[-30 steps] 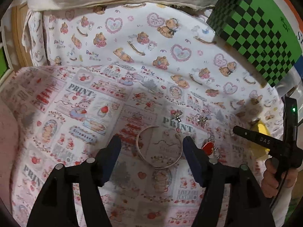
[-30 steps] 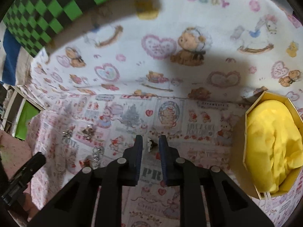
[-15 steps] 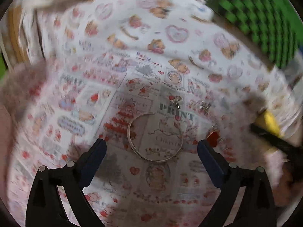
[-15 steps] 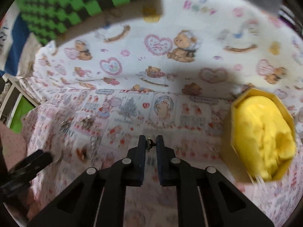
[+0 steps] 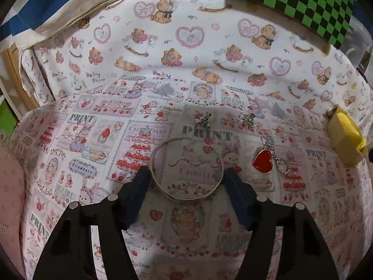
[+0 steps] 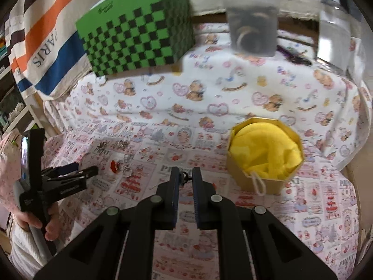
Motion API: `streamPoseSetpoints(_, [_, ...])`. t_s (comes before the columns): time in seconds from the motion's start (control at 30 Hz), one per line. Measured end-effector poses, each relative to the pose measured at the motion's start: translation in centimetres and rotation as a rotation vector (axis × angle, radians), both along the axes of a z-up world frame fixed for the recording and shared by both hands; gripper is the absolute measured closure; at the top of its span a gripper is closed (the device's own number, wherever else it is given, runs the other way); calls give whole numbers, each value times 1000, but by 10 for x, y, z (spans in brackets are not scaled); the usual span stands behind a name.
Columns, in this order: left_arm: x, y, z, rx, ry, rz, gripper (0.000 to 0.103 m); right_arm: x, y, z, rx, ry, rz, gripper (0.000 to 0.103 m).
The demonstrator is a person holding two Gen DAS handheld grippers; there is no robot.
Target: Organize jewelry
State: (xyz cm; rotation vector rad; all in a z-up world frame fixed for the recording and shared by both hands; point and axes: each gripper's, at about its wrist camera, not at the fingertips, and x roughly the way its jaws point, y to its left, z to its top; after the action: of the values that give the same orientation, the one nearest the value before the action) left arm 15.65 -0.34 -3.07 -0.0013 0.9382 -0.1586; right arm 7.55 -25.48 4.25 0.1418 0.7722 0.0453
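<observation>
1. The left gripper (image 5: 185,178) is closing; its jaws straddle the silver bangle (image 5: 186,168), which could skid aside.
2. The right gripper (image 6: 185,177) pinches a small dark trinket (image 6: 185,176); it could slip out short of the yellow-lined box (image 6: 263,156) ahead-right.

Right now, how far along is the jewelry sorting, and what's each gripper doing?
Early. Nothing shows on the yellow lining of the gold box. In hand: the right gripper is shut on a small dark piece; the left gripper is closing around the silver bangle, pads at its sides. Left on the cloth: red heart pendant, two small silver pieces.
</observation>
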Motion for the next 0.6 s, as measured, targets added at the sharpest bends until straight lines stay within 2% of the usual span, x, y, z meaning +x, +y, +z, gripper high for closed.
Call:
streamPoseSetpoints(0.2, [-6,9,6,-39,-16,-9,39,-8,-19,0,32,-34,-34,93])
streamPoseSetpoints(0.43, [-18,11,27,-57,-126,-7,39,-15,-47,0,97,-79,-85,93])
streamPoseSetpoints(0.6, [-32,14,48,-101,-223,-22,39,-15,-71,1,170,-116,-131,93])
